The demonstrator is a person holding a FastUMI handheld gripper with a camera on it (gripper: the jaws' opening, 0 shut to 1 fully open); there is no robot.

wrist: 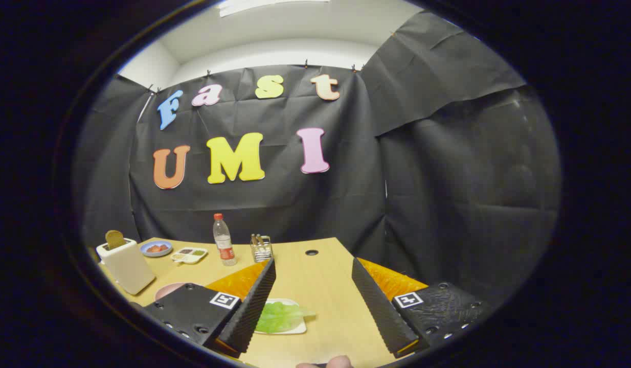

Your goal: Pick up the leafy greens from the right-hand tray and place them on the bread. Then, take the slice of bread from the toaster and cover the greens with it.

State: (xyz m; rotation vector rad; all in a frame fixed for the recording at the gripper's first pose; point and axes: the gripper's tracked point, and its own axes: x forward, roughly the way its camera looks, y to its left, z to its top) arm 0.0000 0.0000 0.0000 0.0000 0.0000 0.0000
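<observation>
The hand-held gripper (313, 301) is held wide apart above the wooden tabletop (320, 276), its ribbed black fingers (256, 301) grasping nothing. Crinkled leafy greens (278, 317) are seen on a white tray (295, 330) between the fingers, beside the left one. A bread slice (114, 238) is lodged in the boxy white toaster (126, 266) beyond.

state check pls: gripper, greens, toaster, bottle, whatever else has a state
hand-held gripper: open, empty, above the table
leafy greens: lying on white tray, between the fingers, by the left one
toaster: upright, slice of bread sticking out of the slot
bottle: upright, capped
pink plate: partly hidden behind left finger
</observation>
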